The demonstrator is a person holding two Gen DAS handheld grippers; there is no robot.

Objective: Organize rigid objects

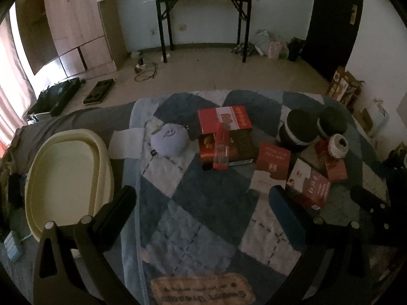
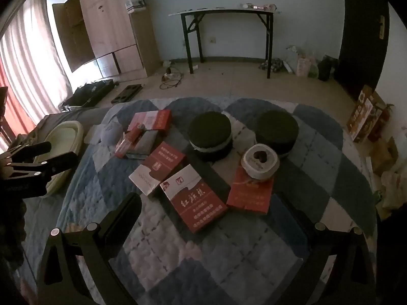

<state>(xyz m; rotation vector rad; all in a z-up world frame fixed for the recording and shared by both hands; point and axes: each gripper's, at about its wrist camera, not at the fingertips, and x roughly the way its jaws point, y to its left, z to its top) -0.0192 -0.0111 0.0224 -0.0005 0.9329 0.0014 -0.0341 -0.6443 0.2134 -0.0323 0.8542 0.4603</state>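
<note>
Rigid items lie on a blue patchwork quilt point(image 1: 201, 231). A stack of red boxes point(image 1: 225, 127) carries a clear tube with red caps point(image 1: 220, 152). Flat red-and-white boxes point(image 2: 195, 198) point(image 2: 160, 167) lie in the middle, and another red box point(image 2: 250, 195) sits under a white tape roll point(image 2: 259, 162). Two black round tins point(image 2: 209, 134) point(image 2: 276, 132) stand behind. A cream basin point(image 1: 66, 178) sits at the left. My left gripper point(image 1: 206, 206) hovers open over bare quilt. My right gripper point(image 2: 208, 211) hovers open above the nearest box without touching it.
A purple plush point(image 1: 169, 139) and white paper point(image 1: 124, 143) lie beside the basin. Across the floor stand a black folding table point(image 1: 203, 17), a wooden wardrobe point(image 1: 76, 20) and a dark door point(image 1: 330, 20). Bags and cartons point(image 2: 366, 117) line the right wall.
</note>
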